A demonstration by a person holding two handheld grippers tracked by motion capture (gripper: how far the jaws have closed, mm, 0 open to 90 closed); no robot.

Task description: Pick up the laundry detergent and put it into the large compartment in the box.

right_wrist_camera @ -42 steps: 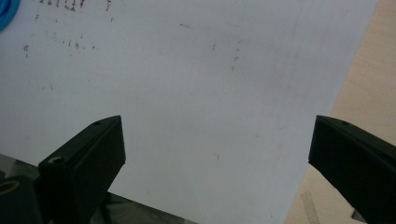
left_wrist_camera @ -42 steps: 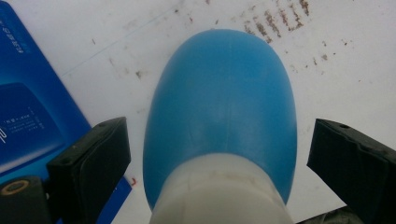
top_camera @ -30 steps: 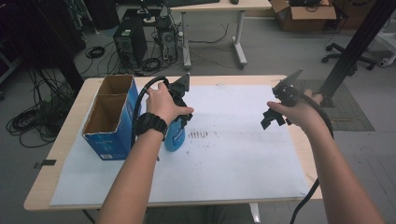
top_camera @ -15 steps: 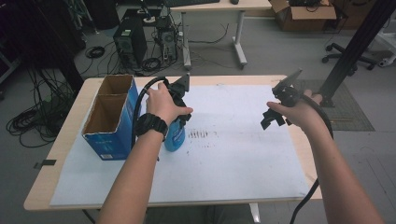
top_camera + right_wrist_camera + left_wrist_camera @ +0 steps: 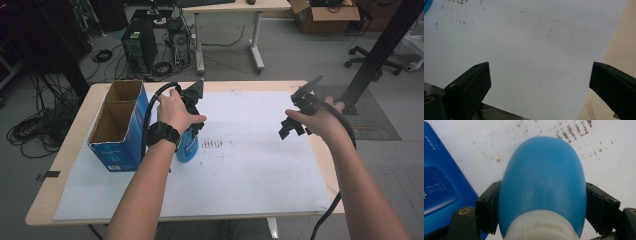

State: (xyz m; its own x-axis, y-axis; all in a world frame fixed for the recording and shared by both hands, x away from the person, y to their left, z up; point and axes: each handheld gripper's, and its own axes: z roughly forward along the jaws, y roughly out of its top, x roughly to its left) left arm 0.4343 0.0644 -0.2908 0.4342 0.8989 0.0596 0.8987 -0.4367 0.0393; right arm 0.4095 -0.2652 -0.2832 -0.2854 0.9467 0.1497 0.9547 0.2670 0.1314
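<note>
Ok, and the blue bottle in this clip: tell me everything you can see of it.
The blue bottle has a smooth, rounded, plastic-looking body that narrows to a whitish neck or cap at the bottom of the left gripper view. The left claw is shut on it, black jaws pressing both flanks. In the high view it sits under the person's left hand, beside the blue cardboard box, over the white sheet. Whether it rests on the sheet is unclear.

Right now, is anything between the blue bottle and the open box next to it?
Nothing visible. The left gripper is shut on the blue bottle, which stands right beside the blue cardboard box. Both of the box's open compartments look empty, and only white paper lies between them.
</note>
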